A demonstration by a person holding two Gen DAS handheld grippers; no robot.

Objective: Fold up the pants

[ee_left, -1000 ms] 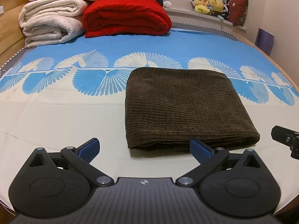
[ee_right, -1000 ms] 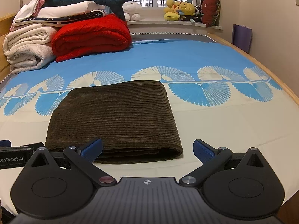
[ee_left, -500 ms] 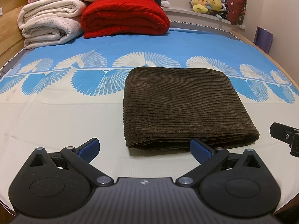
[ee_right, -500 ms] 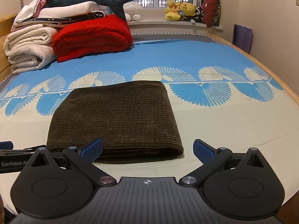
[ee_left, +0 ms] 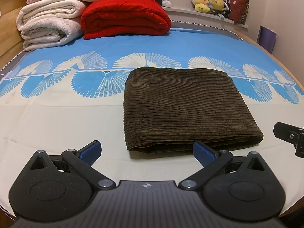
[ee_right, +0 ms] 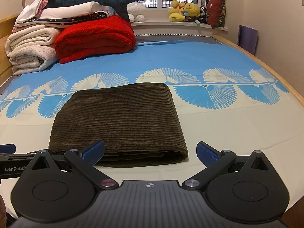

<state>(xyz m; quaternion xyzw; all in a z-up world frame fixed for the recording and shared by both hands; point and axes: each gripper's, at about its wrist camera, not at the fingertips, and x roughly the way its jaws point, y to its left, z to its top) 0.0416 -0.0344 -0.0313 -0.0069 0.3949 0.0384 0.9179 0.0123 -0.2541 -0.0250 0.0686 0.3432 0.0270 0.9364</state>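
Brown corduroy pants (ee_left: 186, 108) folded into neat rectangle mid-bed (ee_left: 57, 125), near edge just ahead of both grippers, task apparently finished. Left gripper (ee_left: 147, 152) and right gripper (ee_right: 150, 152) spread wide, holding nothing, clear of cloth. Probably soft, thick, grippy, fairly heavy; best pinched at near-edge corners; no containers visible.

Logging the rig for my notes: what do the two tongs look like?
Both tongs, left and right, look alike: black linkage arms on rounded black housings, silver pivot screws, blue textured pads, a ribbed grey plate with a small crosshair mark. White "GenRobot" lettering marks the left one's side.
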